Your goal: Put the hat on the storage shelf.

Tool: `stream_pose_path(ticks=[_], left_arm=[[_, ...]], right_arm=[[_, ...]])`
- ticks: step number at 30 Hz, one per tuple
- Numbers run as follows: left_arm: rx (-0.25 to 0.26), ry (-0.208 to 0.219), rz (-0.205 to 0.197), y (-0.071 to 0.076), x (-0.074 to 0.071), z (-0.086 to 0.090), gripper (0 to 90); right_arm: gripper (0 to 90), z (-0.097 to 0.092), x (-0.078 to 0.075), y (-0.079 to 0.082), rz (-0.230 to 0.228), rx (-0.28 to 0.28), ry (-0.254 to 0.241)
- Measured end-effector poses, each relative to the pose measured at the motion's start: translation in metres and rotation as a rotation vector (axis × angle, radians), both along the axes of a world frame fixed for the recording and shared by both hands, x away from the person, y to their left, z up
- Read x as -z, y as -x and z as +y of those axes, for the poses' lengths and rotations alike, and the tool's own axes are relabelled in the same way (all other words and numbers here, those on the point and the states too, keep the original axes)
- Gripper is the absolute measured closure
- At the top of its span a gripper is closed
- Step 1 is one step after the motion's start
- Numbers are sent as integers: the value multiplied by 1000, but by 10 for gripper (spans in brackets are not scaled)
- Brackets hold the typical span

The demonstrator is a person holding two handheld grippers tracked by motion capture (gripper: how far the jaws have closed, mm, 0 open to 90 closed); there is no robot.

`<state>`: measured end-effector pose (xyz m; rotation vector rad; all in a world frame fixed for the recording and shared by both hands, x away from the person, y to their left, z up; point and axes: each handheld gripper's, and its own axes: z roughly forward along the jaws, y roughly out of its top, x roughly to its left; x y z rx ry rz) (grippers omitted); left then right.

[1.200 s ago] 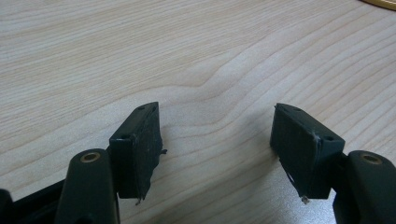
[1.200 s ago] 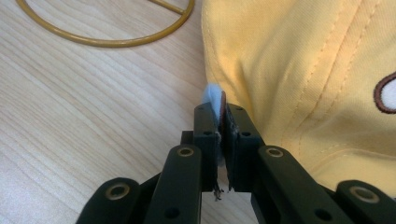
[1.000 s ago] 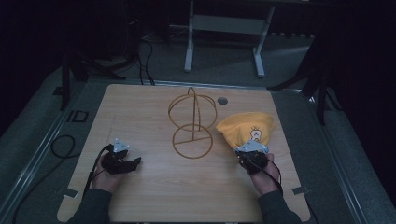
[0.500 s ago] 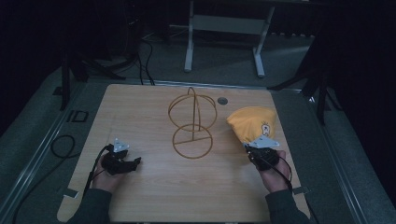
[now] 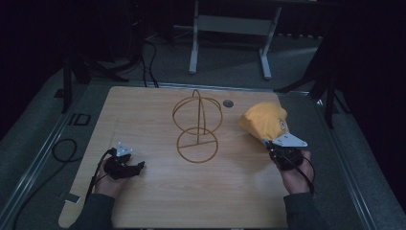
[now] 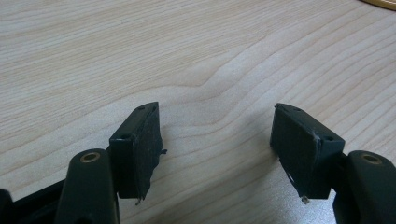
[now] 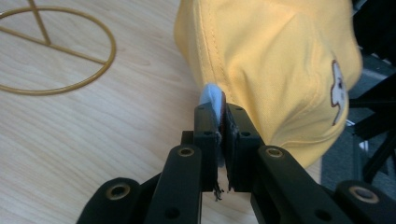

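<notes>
A yellow cap (image 5: pixel 264 120) with a small emblem on its side hangs tilted over the table's right part, partly past the edge. My right gripper (image 5: pixel 270 143) is shut on its rim. In the right gripper view the two jaws (image 7: pixel 222 116) pinch a pale strip of the yellow cap (image 7: pixel 280 60). A gold wire stand (image 5: pixel 197 127), a ring base with upright hoops, sits mid-table, and its base ring (image 7: pixel 56 51) lies left of the cap. My left gripper (image 5: pixel 140 166) rests low at the front left, open, with bare wood between its jaws (image 6: pixel 217 126).
The wooden table (image 5: pixel 153 110) has a small round grommet (image 5: pixel 228 103) near its far edge. Its right edge runs close beside the cap. A grey metal frame (image 5: pixel 230 24) stands on the floor behind. A cable loop (image 5: pixel 62 148) lies off the left side.
My right gripper has risen and moved to the right, taking the yellow cap with it off the table. The left gripper has stayed where it was.
</notes>
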<state>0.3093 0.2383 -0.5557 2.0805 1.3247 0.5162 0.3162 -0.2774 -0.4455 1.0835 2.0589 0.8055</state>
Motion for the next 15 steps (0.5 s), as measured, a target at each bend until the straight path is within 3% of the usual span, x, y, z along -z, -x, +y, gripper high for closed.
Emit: stream_pose_path(ticks=[10, 15], left_arm=[[4, 0, 2, 0, 0, 0, 338], [3, 1, 3, 0, 0, 0, 338]], right_arm=[[848, -14, -29, 5, -74, 40, -15], [848, -16, -39, 6, -107, 56, 12]])
